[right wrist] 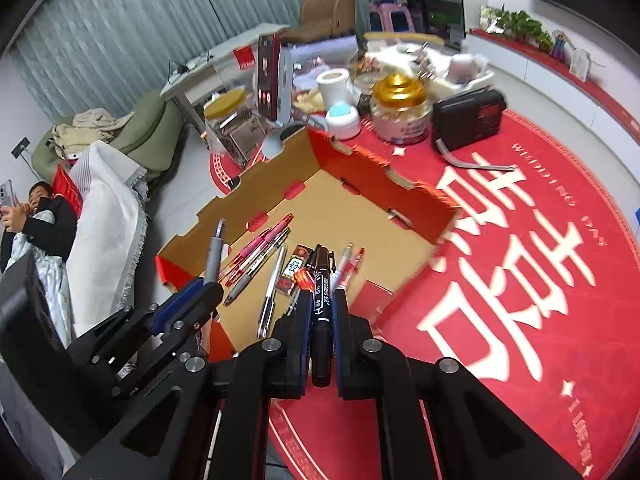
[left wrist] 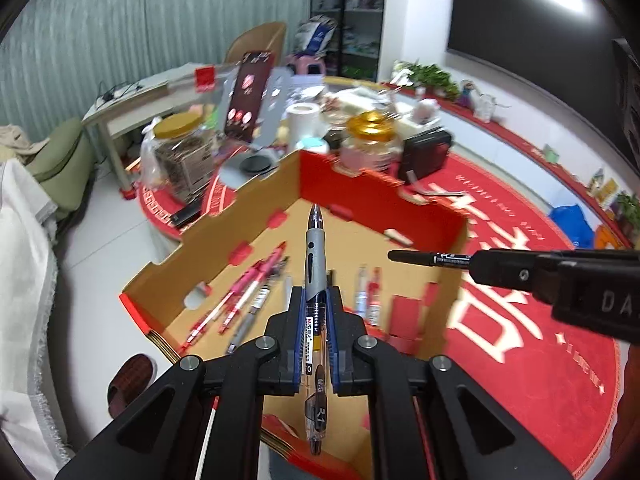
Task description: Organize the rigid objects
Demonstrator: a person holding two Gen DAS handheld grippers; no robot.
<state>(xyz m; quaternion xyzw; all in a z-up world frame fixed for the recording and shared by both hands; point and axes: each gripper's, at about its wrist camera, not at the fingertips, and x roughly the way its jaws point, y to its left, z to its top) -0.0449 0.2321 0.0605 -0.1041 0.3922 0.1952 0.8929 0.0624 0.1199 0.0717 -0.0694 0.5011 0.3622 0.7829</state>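
My left gripper (left wrist: 315, 300) is shut on a grey-grip gel pen (left wrist: 315, 264) and holds it above the open cardboard box (left wrist: 256, 188). It also shows in the right wrist view (right wrist: 206, 284), with the pen (right wrist: 214, 252) sticking up. My right gripper (right wrist: 322, 296) is shut on a black marker (right wrist: 322, 312) above the box's (right wrist: 360, 168) near edge. It enters the left wrist view from the right (left wrist: 476, 266), with the marker (left wrist: 428, 258) pointing left. Several pens (right wrist: 260, 256) lie on the box floor.
The box stands on a round table under a red cloth (right wrist: 520, 240). Behind it stand a gold-lidded jar (right wrist: 400, 108), a black radio (right wrist: 468, 118), a clear container (right wrist: 230, 128) and a white roll (right wrist: 334, 84). A person (right wrist: 36, 216) lies at the left.
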